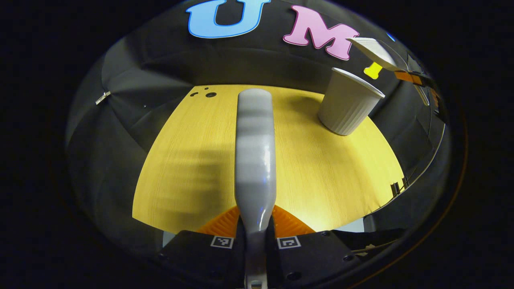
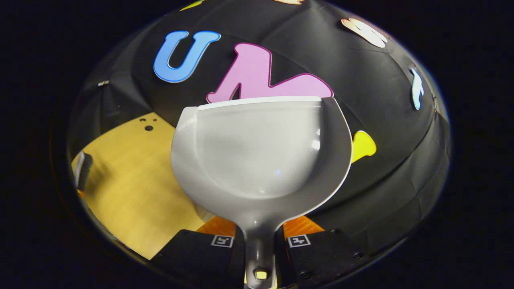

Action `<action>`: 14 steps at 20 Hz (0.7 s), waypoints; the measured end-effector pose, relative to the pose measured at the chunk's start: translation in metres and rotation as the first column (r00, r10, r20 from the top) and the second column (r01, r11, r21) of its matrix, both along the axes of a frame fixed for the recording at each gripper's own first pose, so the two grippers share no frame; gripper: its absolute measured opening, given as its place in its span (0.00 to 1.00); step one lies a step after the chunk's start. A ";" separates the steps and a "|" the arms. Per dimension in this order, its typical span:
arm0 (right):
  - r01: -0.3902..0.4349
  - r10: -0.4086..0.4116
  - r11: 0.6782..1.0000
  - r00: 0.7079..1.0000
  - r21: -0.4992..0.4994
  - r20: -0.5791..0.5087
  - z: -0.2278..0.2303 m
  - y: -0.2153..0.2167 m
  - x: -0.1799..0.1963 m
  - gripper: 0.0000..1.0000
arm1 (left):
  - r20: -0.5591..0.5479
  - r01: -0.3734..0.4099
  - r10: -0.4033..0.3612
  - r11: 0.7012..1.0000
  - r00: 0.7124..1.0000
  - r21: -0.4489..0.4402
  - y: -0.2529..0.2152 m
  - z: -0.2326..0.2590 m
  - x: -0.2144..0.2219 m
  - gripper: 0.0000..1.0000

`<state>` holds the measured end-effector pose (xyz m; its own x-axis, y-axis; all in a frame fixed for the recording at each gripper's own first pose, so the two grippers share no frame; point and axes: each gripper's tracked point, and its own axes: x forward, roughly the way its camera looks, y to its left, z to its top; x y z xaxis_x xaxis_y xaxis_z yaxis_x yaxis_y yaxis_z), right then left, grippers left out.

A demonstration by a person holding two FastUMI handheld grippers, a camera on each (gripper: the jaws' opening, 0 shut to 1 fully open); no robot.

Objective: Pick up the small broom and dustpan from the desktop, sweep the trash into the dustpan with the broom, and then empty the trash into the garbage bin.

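Both grippers are loaded: the left gripper [image 1: 255,237] is clamped on the grey broom [image 1: 255,160] by its handle, which sticks straight out ahead over the wooden desktop [image 1: 192,176]; the right gripper [image 2: 259,241] pinches the stem of the white dustpan [image 2: 261,156], pan held up with its bowl facing the camera, looking empty. From the left gripper view the dustpan [image 1: 371,50] also shows far right, raised just above the pale ribbed garbage bin [image 1: 347,106], which stands near the desktop's far right edge. No trash visible on the wood or in the pan, so I read this as the emptying step, at or near its end. Can't see inside the bin. Next move, if anything's left in the pan: tip its lip down over the bin mouth, keeping it centred so nothing spills onto the desk.
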<state>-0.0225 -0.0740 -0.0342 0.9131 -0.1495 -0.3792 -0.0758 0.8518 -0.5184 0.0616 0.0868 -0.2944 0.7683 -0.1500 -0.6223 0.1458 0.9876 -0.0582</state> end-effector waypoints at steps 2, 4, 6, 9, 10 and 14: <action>-0.033 0.038 0.995 0.998 0.094 -0.046 -0.003 0.004 0.000 0.34 | 0.019 -0.012 0.011 1.000 1.000 0.024 0.011 -0.005 0.005 0.25; -0.052 0.069 0.985 0.993 0.166 -0.095 -0.008 0.008 -0.001 0.34 | 0.017 -0.019 0.018 0.998 1.000 0.057 0.021 -0.014 0.009 0.25; -0.058 0.096 0.969 0.985 0.241 -0.147 -0.017 0.010 -0.006 0.34 | 0.000 -0.021 0.021 0.998 1.000 0.057 0.028 -0.022 0.010 0.25; -0.037 0.127 0.942 0.959 0.334 -0.253 -0.033 0.011 -0.011 0.34 | -0.030 -0.026 0.027 0.998 0.999 0.059 0.040 -0.038 0.015 0.25; -0.019 0.131 0.934 0.948 0.356 -0.291 -0.040 0.010 -0.013 0.34 | -0.044 -0.028 0.030 0.998 0.999 0.057 0.043 -0.044 0.016 0.25; 0.070 0.144 0.905 0.878 0.420 -0.457 -0.040 0.009 -0.025 0.34 | -0.098 -0.048 0.051 0.998 0.994 0.034 0.055 -0.062 0.030 0.25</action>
